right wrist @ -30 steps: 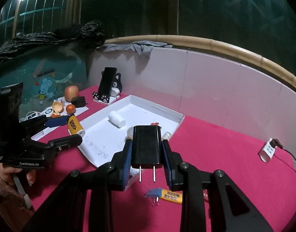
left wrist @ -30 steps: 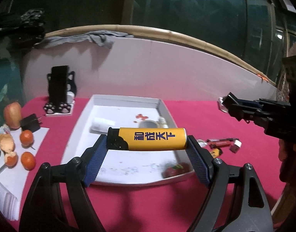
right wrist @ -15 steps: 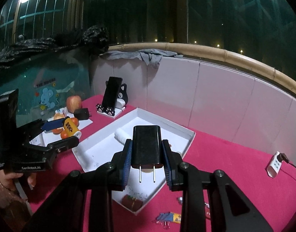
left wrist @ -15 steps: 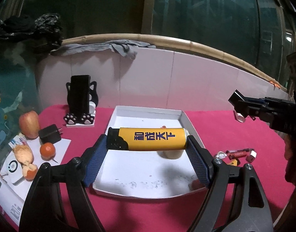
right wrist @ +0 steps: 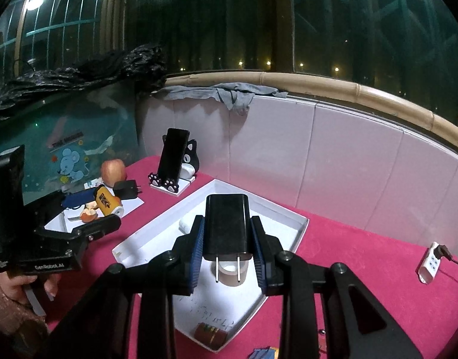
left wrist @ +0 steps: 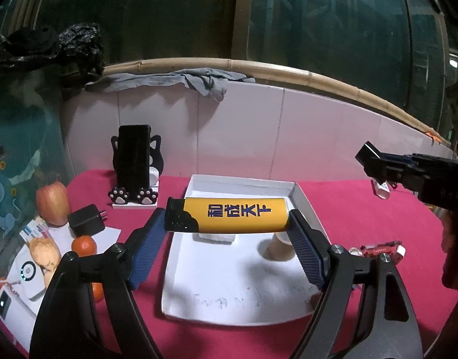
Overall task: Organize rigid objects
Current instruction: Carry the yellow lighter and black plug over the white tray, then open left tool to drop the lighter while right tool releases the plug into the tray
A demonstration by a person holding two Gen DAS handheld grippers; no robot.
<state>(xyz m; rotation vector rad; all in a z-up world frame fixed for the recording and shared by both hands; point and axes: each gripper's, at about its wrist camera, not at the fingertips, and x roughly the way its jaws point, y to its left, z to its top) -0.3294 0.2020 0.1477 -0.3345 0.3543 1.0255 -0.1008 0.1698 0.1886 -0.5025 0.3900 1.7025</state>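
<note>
Item, left gripper [left wrist: 229, 233]: jaws pinching a yellow lighter [left wrist: 229, 215] end to end, held crosswise in the air over the near half of the white tray [left wrist: 306, 200]; item, right gripper [right wrist: 227, 254]: jaws pinching a black charger [right wrist: 227, 224] by its sides, prongs toward the camera, held over the tray's middle; item, white tray on the red bench [left wrist: 348, 203]: already holds a tape roll [left wrist: 278, 248] at about 3 o'clock of its floor, a white cylinder [right wrist: 184, 224] toward 11 o'clock, and a small brown-red piece [right wrist: 211, 333] at its 6 o'clock corner; outstanding on the bench: a red clip-like piece [left wrist: 381, 246] at 3 o'clock of the tray, a second black charger [left wrist: 87, 220] at 9 o'clock beside an apple [left wrist: 52, 202] and tangerines [left wrist: 84, 245]; judged status: part filled, two items in transit and not yet set down, several loose pieces left
</note>
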